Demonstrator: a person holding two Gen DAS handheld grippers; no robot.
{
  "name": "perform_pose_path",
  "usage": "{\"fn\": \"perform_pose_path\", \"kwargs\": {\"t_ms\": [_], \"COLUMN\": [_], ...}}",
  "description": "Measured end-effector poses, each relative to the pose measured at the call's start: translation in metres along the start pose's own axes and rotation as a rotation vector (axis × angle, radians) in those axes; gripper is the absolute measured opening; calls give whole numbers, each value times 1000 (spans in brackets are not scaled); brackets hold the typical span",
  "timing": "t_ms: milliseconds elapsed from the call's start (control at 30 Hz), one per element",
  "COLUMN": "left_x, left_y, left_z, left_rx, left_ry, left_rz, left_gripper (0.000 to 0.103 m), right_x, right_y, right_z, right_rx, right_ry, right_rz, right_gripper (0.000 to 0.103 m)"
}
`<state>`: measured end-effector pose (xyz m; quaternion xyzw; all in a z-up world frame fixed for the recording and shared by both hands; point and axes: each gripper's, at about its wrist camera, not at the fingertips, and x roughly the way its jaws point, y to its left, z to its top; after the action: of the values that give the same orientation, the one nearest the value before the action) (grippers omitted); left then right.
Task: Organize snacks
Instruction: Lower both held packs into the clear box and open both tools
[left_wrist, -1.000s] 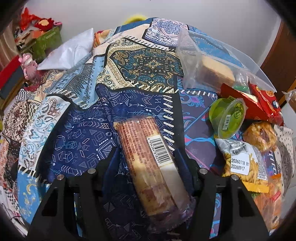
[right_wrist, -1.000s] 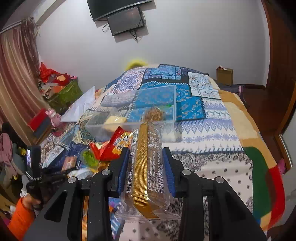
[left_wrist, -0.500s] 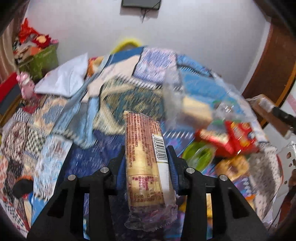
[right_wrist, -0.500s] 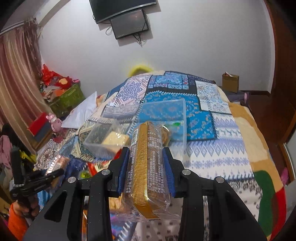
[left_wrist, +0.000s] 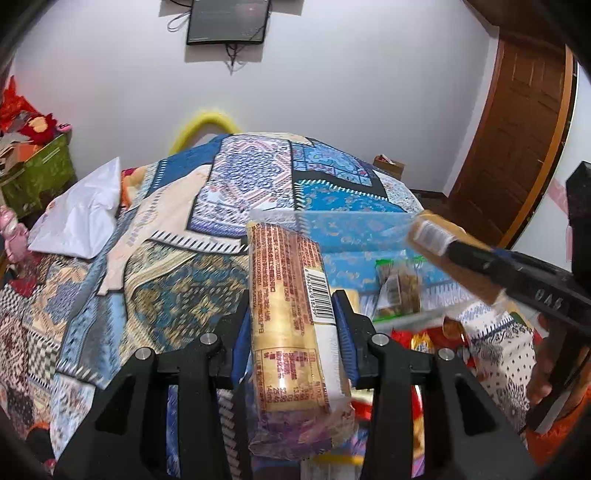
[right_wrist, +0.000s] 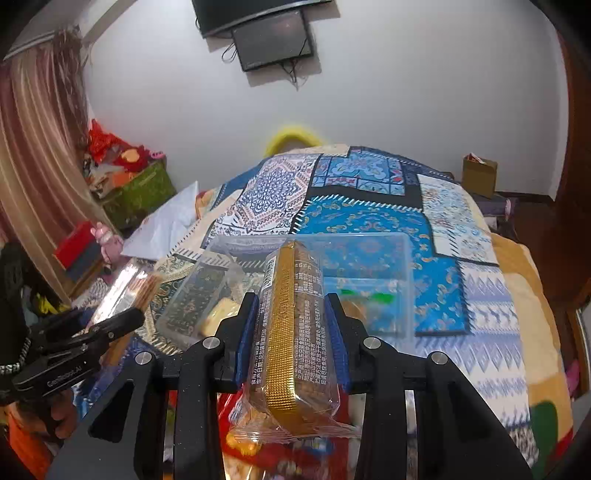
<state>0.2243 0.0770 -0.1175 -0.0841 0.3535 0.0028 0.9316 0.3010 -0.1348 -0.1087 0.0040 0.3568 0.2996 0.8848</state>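
Note:
My left gripper (left_wrist: 293, 314) is shut on a long cracker pack with a barcode (left_wrist: 291, 314), held in the air above the quilted bed. My right gripper (right_wrist: 291, 314) is shut on a clear-wrapped biscuit pack with a gold tray (right_wrist: 295, 325), also lifted. A clear plastic bin (right_wrist: 369, 258) lies on the bed just beyond both packs, with a few snacks inside (right_wrist: 369, 306). In the left wrist view the right gripper (left_wrist: 517, 280) and its pack come in from the right over the bin (left_wrist: 351, 236). The left gripper also shows in the right wrist view (right_wrist: 85, 332).
More snack bags, red and orange, lie on the bed under the grippers (left_wrist: 424, 339). A second clear container (right_wrist: 195, 295) lies left of the bin. A white pillow (left_wrist: 81, 214) is at the left. A green box (right_wrist: 140, 195) and a wooden door (left_wrist: 517, 147) flank the bed.
My left gripper has closed on the cracker pack, lifted it off the bed and tilted upward. My right gripper has carried its pack forward toward the clear bin.

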Motion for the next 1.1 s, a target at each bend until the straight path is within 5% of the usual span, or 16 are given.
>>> {"fn": "perform_pose_path", "kwargs": {"t_ms": [567,800,1100], "left_x": [90,95,54], "left_y": [-8,-7,-8], "left_z": [24,25,27], "left_rx": [27,28,29], "left_ry": [101,114,81], "left_rz": [-13,-7,-3], "left_gripper": [40,40,52], "right_x": [78,85,51], "right_y": [4,2,13], "right_z": [2,3,11], "right_rx": [-97,-85,-115], "right_ry": [193,232,159], "right_rz": [-19,-15,-34], "right_gripper": [33,36,48]}}
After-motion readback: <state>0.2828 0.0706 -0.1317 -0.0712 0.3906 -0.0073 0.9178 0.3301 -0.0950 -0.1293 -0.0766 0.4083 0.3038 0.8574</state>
